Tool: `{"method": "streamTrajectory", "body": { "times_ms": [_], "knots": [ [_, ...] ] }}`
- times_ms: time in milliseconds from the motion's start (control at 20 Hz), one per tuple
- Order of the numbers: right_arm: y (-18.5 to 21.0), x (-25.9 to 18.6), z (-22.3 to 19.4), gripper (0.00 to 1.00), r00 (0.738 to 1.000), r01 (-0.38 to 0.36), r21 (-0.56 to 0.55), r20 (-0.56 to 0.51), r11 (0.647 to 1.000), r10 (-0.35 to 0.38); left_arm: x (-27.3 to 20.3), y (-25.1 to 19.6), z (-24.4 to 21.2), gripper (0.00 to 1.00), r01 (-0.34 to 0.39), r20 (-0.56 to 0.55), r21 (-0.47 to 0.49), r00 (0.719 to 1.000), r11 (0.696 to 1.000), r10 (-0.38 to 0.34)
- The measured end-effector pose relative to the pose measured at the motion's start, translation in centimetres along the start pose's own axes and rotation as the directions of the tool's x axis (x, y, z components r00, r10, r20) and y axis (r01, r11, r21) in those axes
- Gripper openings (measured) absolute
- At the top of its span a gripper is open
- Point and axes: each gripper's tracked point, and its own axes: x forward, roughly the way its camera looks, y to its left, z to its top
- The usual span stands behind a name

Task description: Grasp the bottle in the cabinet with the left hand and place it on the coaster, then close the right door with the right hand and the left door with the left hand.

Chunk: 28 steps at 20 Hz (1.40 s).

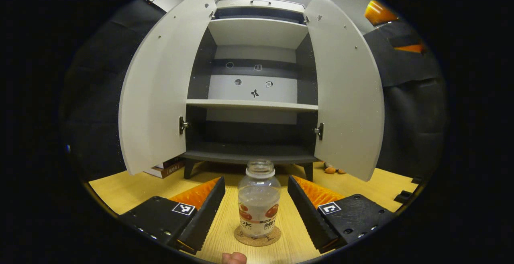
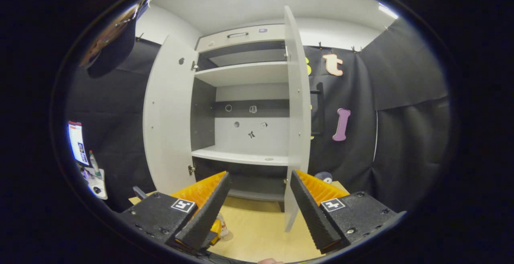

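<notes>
The bottle (image 1: 259,200) is standing upright on the coaster (image 1: 257,236) on the wooden table (image 1: 120,191), between the spread fingers of the left gripper (image 1: 256,210), which are touching nothing. The right gripper (image 2: 257,206) is hanging with fingers parted too, facing the cabinet (image 2: 241,107) (both doors standing open), near the right door (image 2: 297,115).
</notes>
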Motion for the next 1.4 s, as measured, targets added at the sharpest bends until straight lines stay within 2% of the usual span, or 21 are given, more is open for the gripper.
{"method": "streamTrajectory", "body": {
  "times_ms": [250, 450, 600, 750, 1000, 1250, 1300, 1350, 1400],
  "knots": [
    [-3.7, -0.4, 3.5, 0.98, 0.991, 0.036, 0.084, 0.126, 0.996, -0.046, -2.2, 0.1, 8.6, 0.95, 0.033, 0.025, -0.038, 0.999, 0.999, -0.032],
    [-9.5, 1.2, 6.7, 0.99, 0.975, 0.099, 0.101, 0.188, 0.99, -0.116, -3.6, -1.0, 13.5, 0.95, 0.103, 0.053, 0.035, 0.993, 0.994, -0.104],
    [-13.2, 3.7, 8.5, 0.99, 0.97, 0.116, 0.081, 0.207, 0.99, -0.131, -5.4, -2.8, 15.0, 0.94, 0.167, 0.06, 0.013, 0.984, 0.986, -0.167],
    [-16.9, 7.3, 9.2, 0.97, 0.964, 0.161, 0.098, 0.198, 0.982, -0.177, -6.8, -2.8, 15.2, 0.95, 0.173, 0.055, -0.017, 0.984, 0.985, -0.172],
    [-17.7, 11.2, 9.3, 0.96, 0.971, 0.142, 0.11, 0.176, 0.984, -0.16, -7.5, -1.3, 14.3, 0.95, 0.128, 0.039, -0.052, 0.991, 0.99, -0.126],
    [-14.6, 11.2, 9.0, 0.96, 0.987, 0.069, 0.09, 0.138, 0.994, -0.081, -7.8, 0.6, 14.1, 0.95, 0.063, 0.043, -0.06, 0.997, 0.996, -0.061],
    [-14.0, 11.2, 9.2, 0.96, 0.988, 0.063, 0.08, 0.139, 0.995, -0.074, -7.7, 0.8, 14.1, 0.99, 0.062, 0.046, -0.068, 0.997, 0.996, -0.059],
    [-13.3, 11.3, 9.2, 0.96, 0.988, 0.049, 0.071, 0.141, 0.996, -0.059, -7.6, 0.8, 14.1, 0.95, 0.065, 0.042, -0.074, 0.997, 0.995, -0.062],
    [-12.5, 11.6, 9.2, 0.96, 0.989, 0.029, 0.074, 0.141, 0.997, -0.039, -7.6, 1.1, 13.9, 0.95, 0.063, 0.034, -0.078, 0.998, 0.995, -0.06]
  ]
}}
